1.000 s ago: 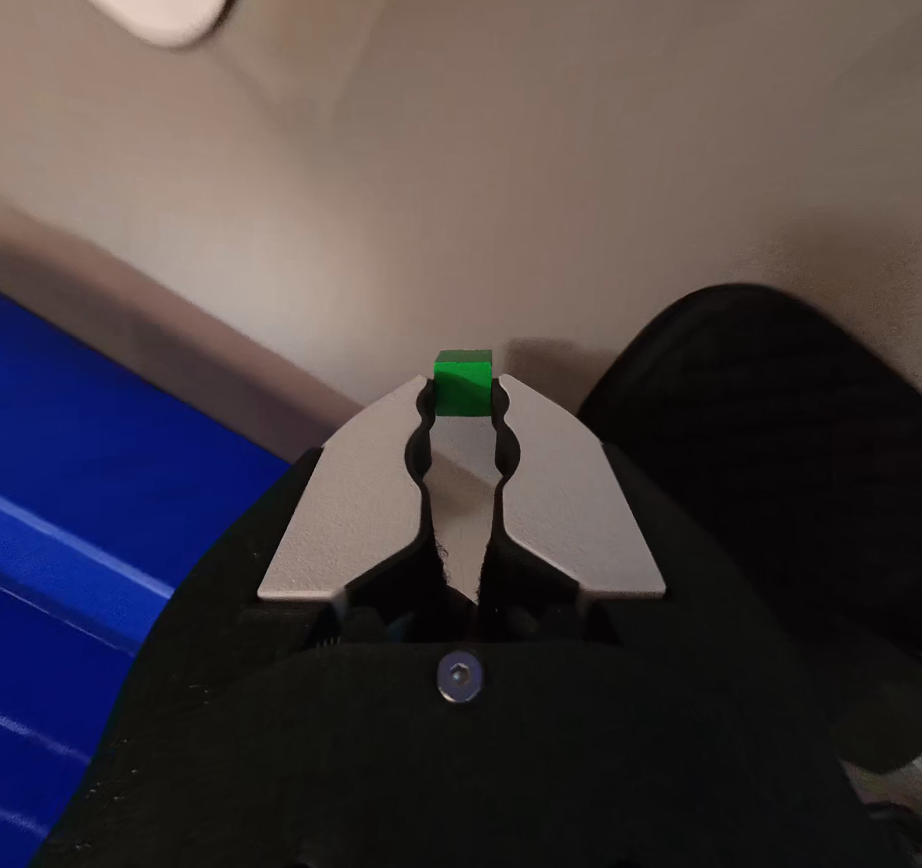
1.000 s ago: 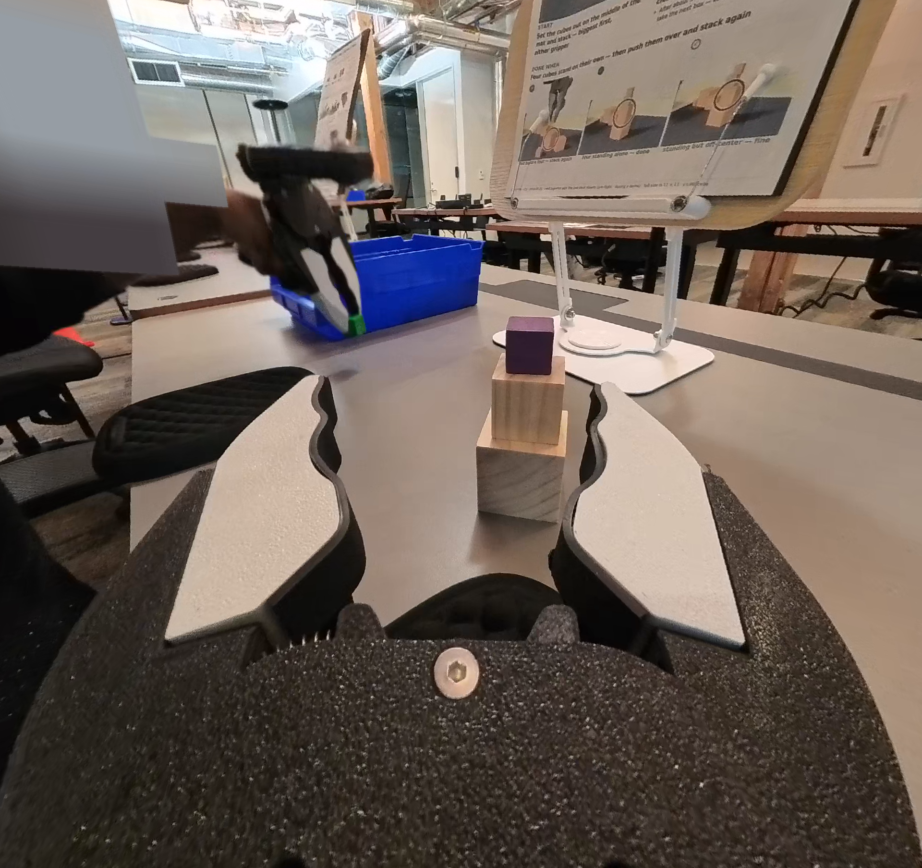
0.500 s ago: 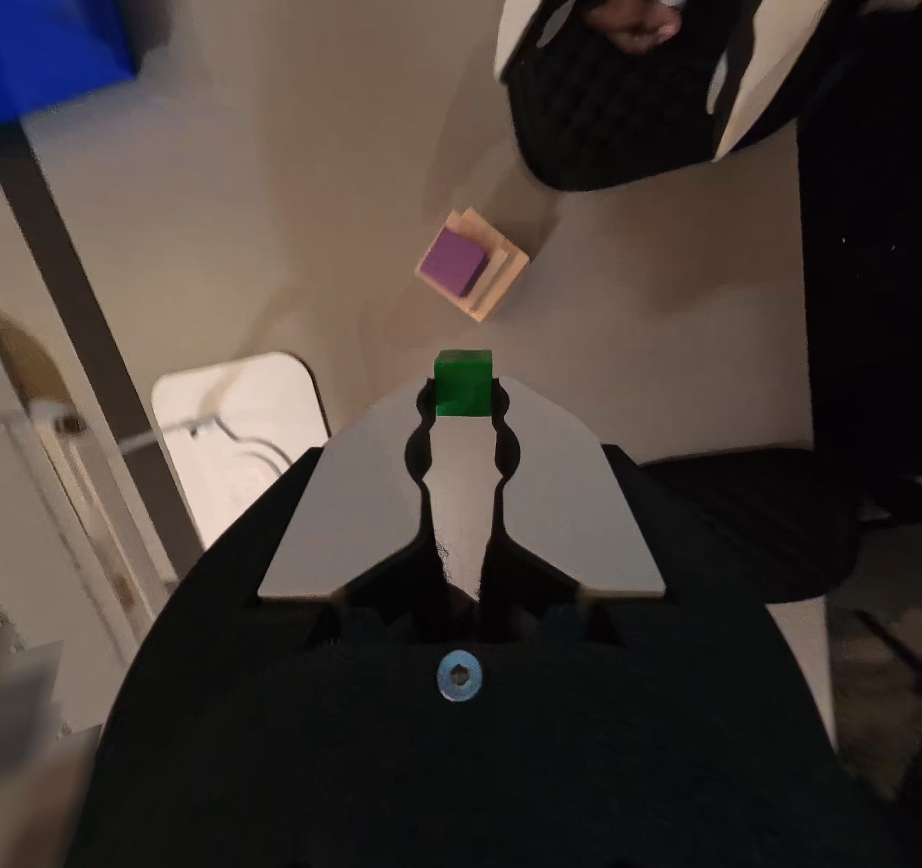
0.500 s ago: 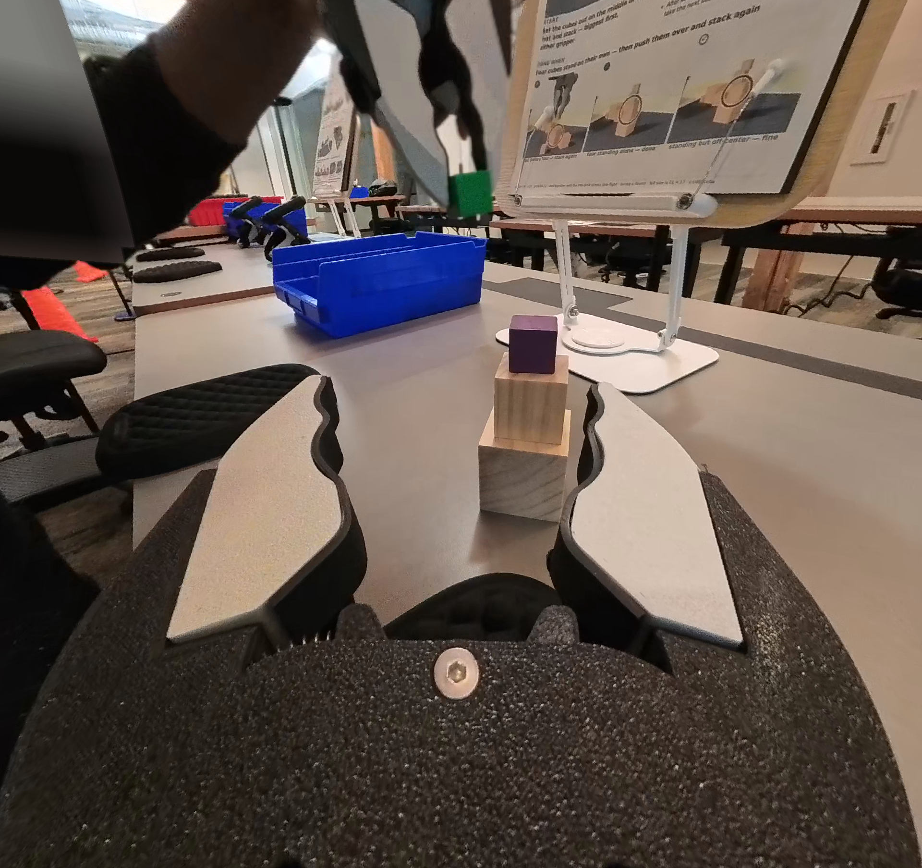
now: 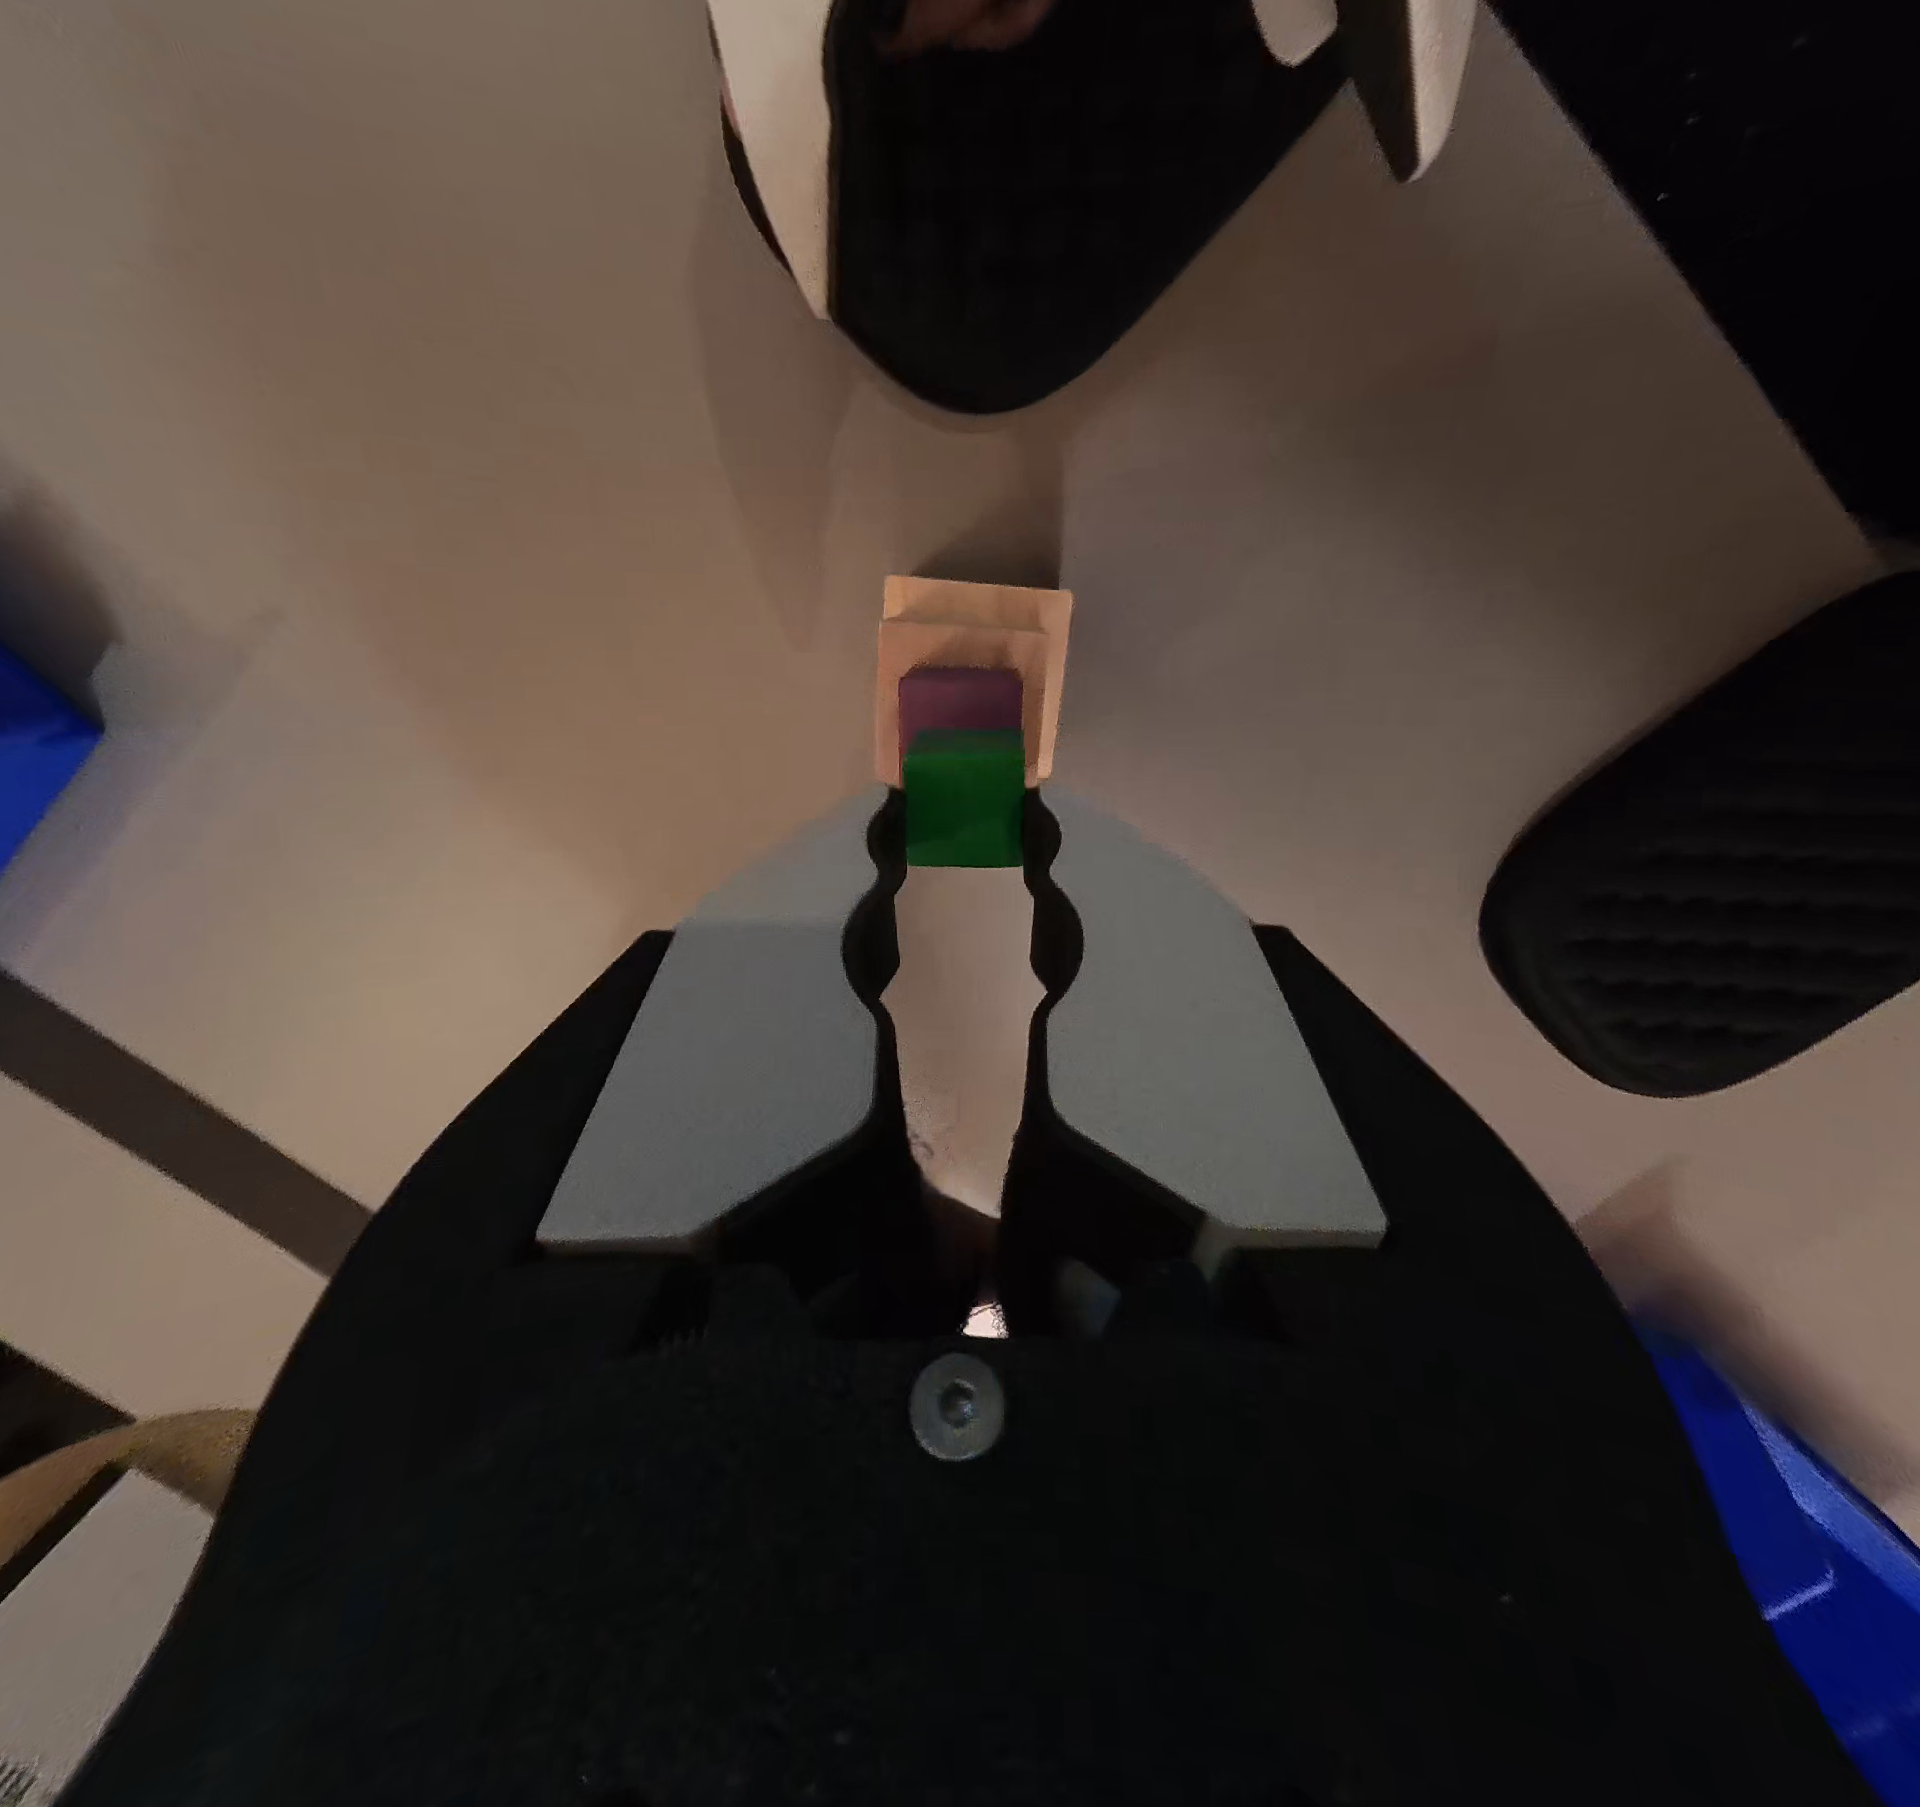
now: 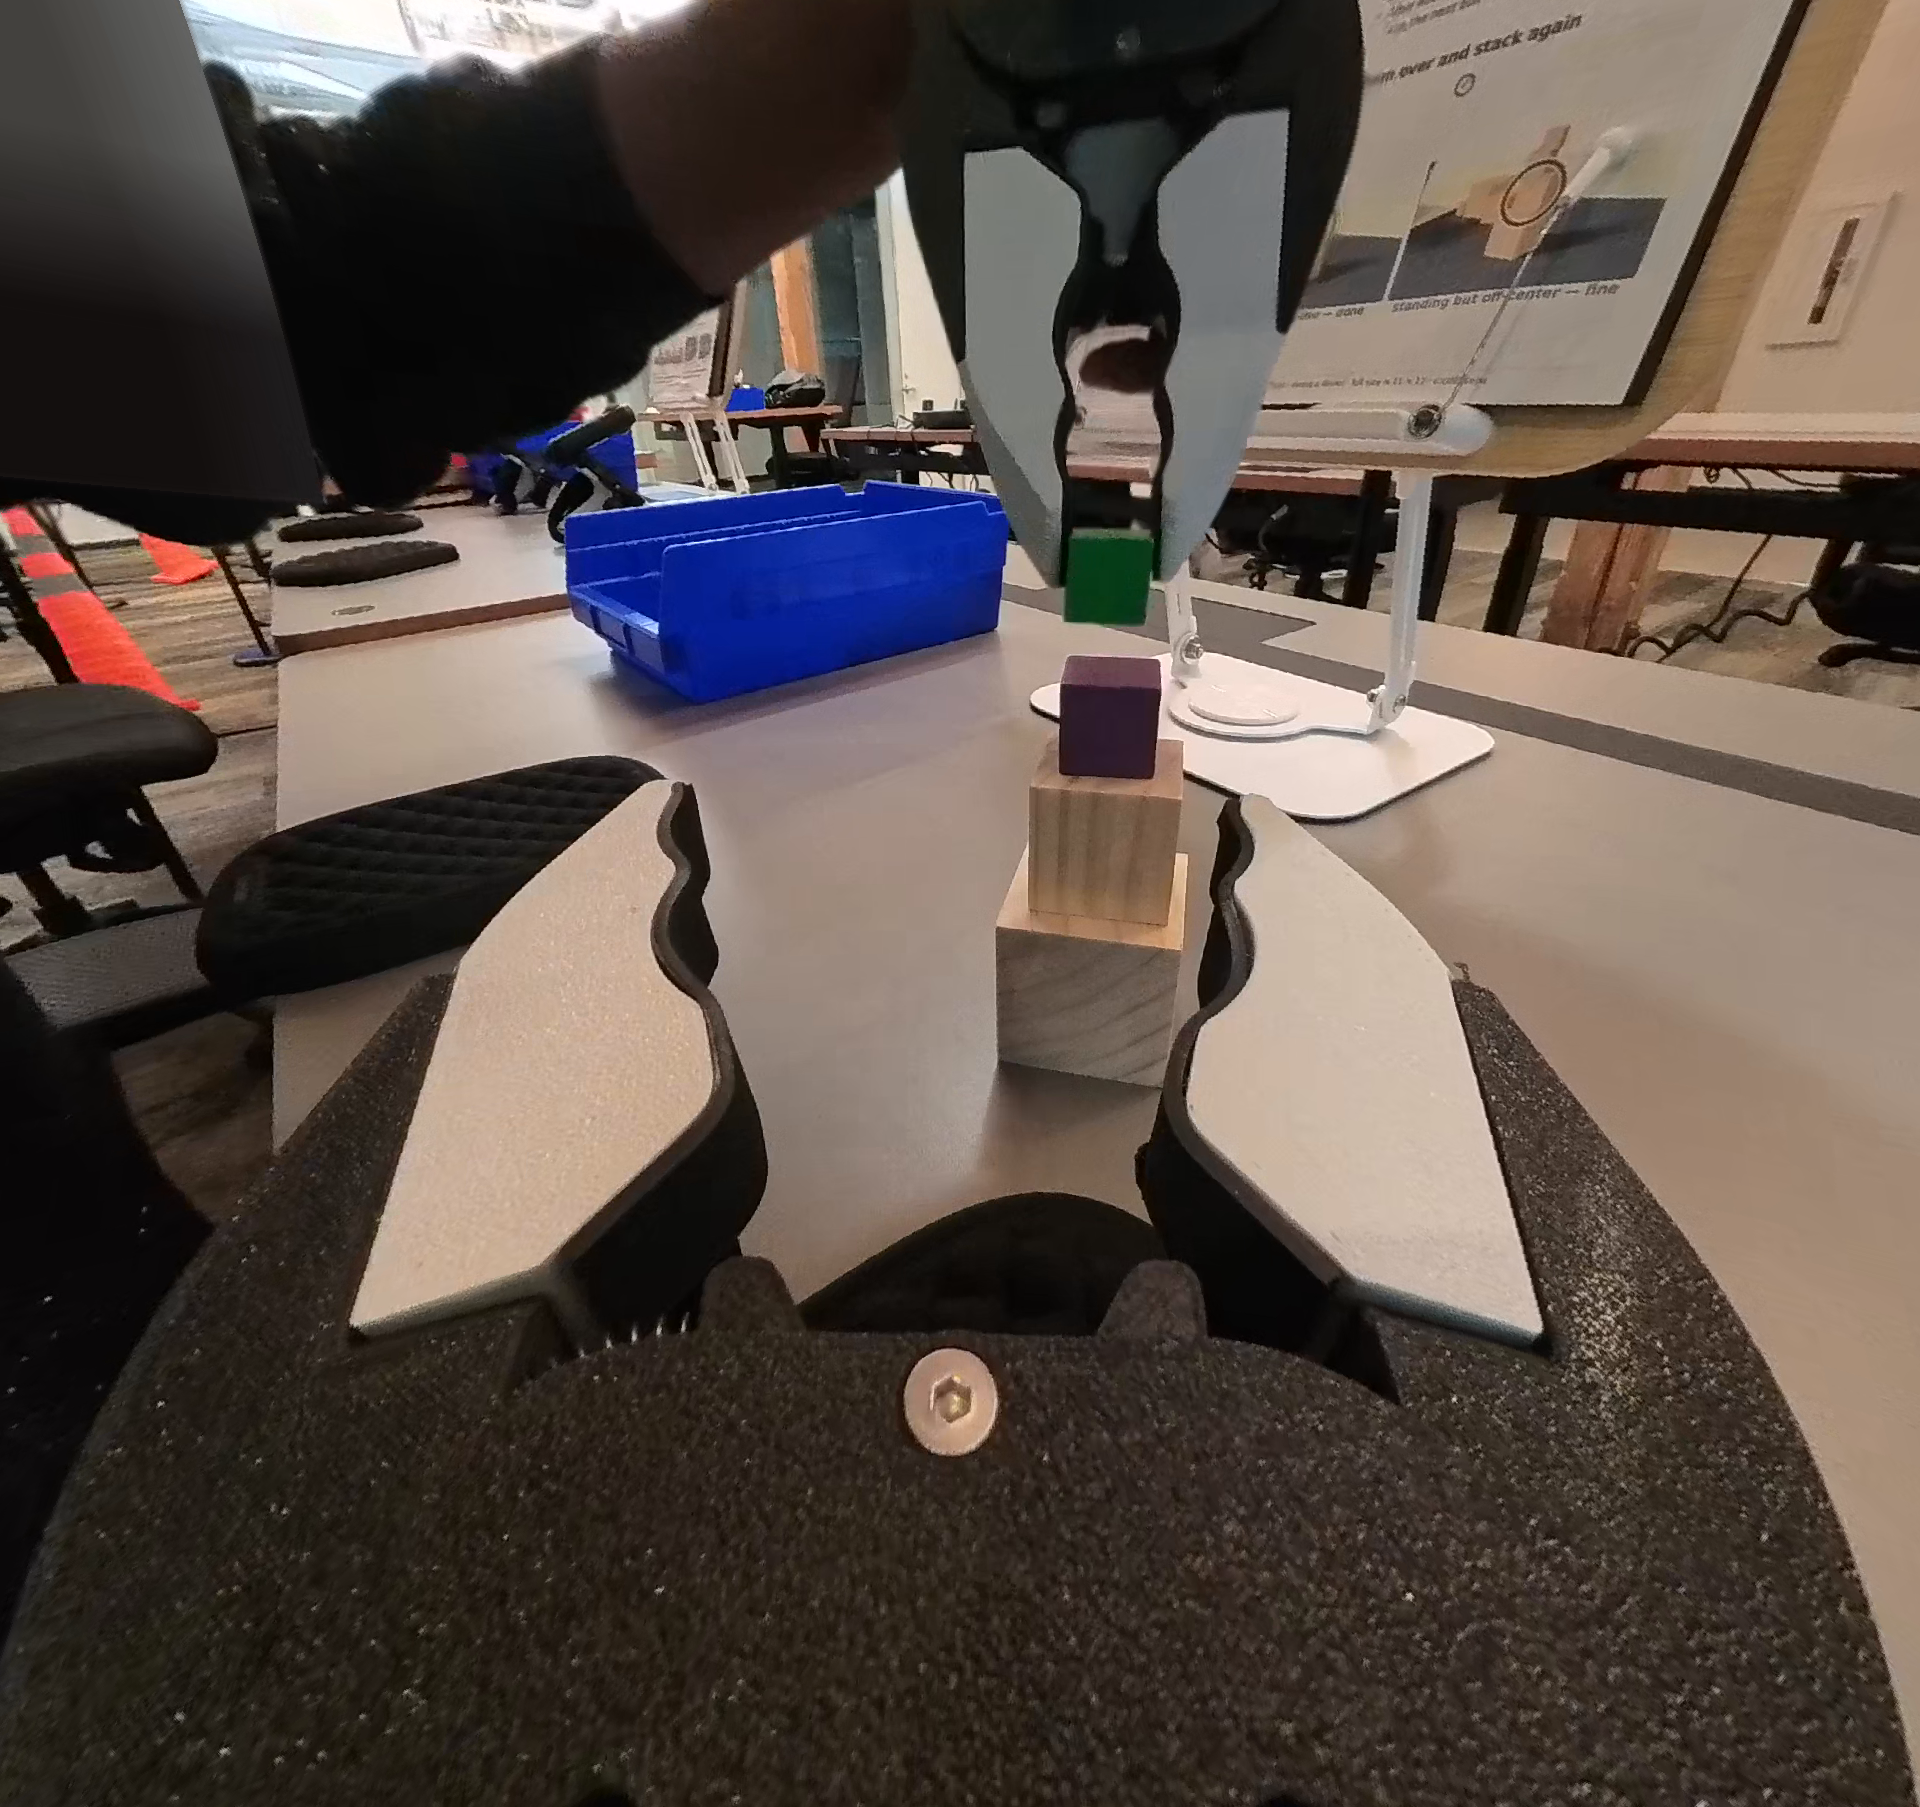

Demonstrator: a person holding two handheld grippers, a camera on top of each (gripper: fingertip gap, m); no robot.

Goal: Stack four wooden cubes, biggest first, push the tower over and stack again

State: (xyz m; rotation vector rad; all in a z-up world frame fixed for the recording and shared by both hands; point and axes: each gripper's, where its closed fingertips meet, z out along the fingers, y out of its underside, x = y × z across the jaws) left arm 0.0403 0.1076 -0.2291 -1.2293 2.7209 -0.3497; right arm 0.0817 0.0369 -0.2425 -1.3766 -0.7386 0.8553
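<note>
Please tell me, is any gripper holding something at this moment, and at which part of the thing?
The left gripper clamps a small green cube by two opposite side faces at its fingertips. The right gripper is open and holds nothing.

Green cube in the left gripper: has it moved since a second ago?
Yes. The green cube, pinched in the left gripper, has travelled right from beside the blue bin and now hangs just above the purple cube topping the stack.
</note>
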